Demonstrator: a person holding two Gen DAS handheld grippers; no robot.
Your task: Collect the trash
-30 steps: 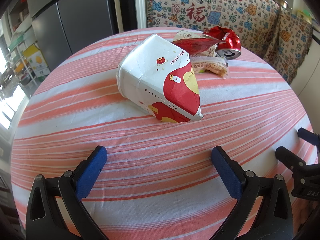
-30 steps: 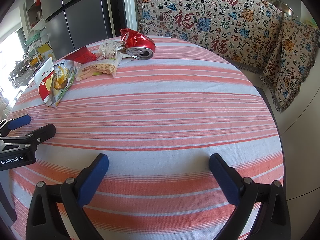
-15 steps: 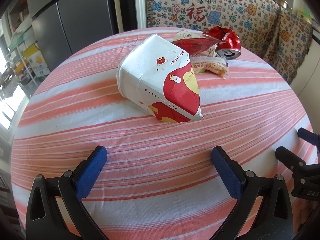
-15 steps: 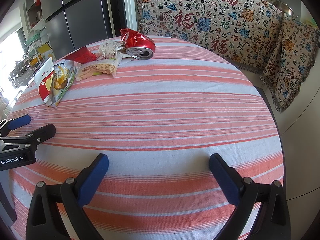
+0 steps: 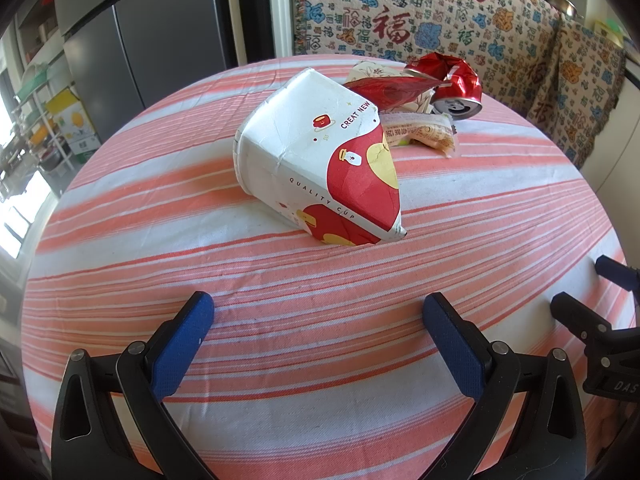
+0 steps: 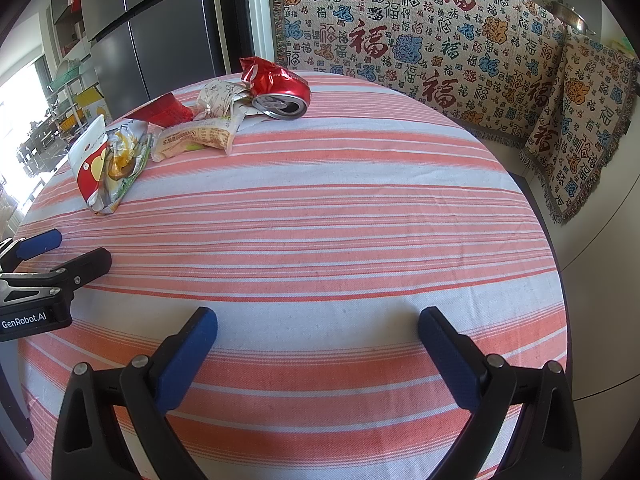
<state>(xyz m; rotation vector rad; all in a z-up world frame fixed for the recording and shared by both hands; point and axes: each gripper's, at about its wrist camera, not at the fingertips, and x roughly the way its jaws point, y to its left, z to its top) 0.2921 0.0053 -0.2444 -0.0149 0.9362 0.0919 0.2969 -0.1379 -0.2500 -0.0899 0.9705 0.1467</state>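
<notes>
So the trash is all bunched at the far side of the round table. Closest to the left gripper [image 5: 318,310] is a squashed paper cup [image 5: 320,168], lying on its side at about 12 o'clock from that gripper, mouth end toward the camera and flattened into a wedge. From the right wrist view it looks like there's a crumpled wrapper stuffed in its mouth [image 6: 120,156].

Behind the cup, toward 1 o'clock, there's a red foil wrapper [image 5: 384,90], a beige snack packet [image 5: 420,134], a crumpled white paper wad [image 6: 220,96], and a crushed red soda can [image 5: 456,88] touching the pile at its far edge.

Handling guess: everything here is super light. The cup is thin creased paperboard, so it'll fold more if squeezed, which honestly doesn't matter for trash. I'd pinch it across the flattened mouth end, where the two walls come together, or straight across the body. The can is stiff but dented and a bit slick, so grab it across the crumpled middle. Wrappers are floppy and may slide on the striped tablecloth [image 5: 280,360], so pinch a raised fold.

Both grippers are spread wide with nothing between the fingers. The left one sits near the cup; the right gripper [image 6: 318,320] is at the near edge, well apart from the pile, which is at its 11 o'clock.

No bin visible in either view.
</notes>
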